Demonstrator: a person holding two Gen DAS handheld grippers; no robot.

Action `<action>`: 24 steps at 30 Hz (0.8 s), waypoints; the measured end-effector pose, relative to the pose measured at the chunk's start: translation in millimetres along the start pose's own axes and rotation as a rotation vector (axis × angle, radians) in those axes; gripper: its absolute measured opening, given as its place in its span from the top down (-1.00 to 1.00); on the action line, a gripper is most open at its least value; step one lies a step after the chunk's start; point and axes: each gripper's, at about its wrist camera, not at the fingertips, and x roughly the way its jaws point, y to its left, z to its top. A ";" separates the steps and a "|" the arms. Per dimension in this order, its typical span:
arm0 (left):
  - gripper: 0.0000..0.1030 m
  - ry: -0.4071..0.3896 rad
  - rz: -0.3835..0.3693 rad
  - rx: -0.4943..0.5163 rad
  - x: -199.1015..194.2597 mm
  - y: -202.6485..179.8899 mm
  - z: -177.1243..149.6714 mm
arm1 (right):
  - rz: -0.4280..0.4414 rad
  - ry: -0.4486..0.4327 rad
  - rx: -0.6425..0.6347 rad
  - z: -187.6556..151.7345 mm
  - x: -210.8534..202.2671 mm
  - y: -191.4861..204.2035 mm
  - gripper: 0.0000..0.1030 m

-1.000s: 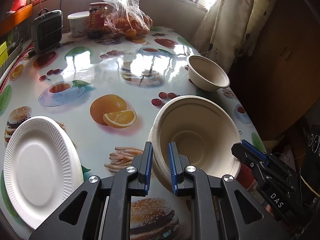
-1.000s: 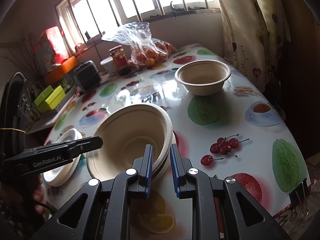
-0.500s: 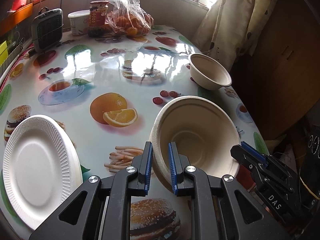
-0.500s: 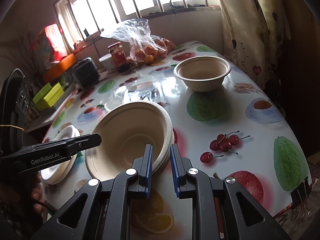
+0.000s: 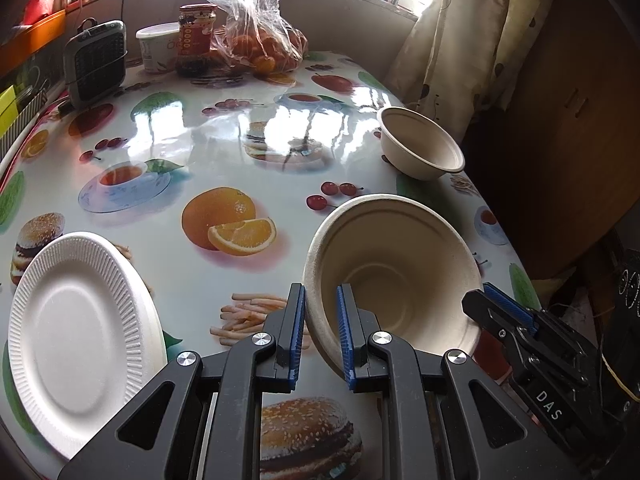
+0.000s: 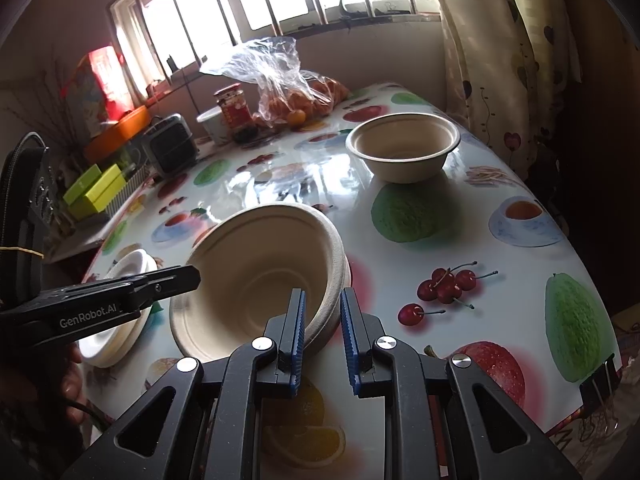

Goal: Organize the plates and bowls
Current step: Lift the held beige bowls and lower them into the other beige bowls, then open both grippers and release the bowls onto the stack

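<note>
Both tongs angle downward, the left tongs point(image 5: 321, 334) and right tongs point(image 6: 322, 336) each clamped narrow (blue pads nearly together).

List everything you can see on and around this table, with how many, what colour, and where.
near bowl: one or more nested, beige, tilted, rim clamped on both sides
far bowl: one, beige, upright by the curtain
paper plate: white, table's left edge
bag of oranges: one, clear, far end
jar: one, red label, beside bag
tub: one, white, beside jar
small heater: one, grey, far left
left gripper: black, blue pads, shut on near bowl
right gripper: same, shut on near bowl
</note>
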 end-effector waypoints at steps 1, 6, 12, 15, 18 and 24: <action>0.67 0.001 0.001 0.001 -0.1 -0.1 -0.3 | -0.001 0.000 0.001 -0.3 0.7 -0.2 0.66; 0.67 0.002 0.002 -0.004 0.2 0.4 -0.4 | 0.000 0.001 -0.002 0.4 0.4 -0.3 0.65; 0.67 0.005 0.002 -0.006 0.4 1.1 -0.4 | 0.001 0.000 -0.001 0.3 0.5 -0.2 0.63; 0.67 0.005 0.001 -0.005 0.9 1.7 0.4 | -0.001 0.000 -0.002 -0.9 1.9 -1.3 0.55; 0.67 0.008 0.004 -0.008 2.0 1.7 1.1 | -0.004 -0.002 -0.007 -1.5 2.9 -2.5 0.51; 0.53 -0.005 0.013 -0.001 0.4 -0.2 5.0 | -0.013 -0.008 -0.004 1.4 2.6 -4.0 0.36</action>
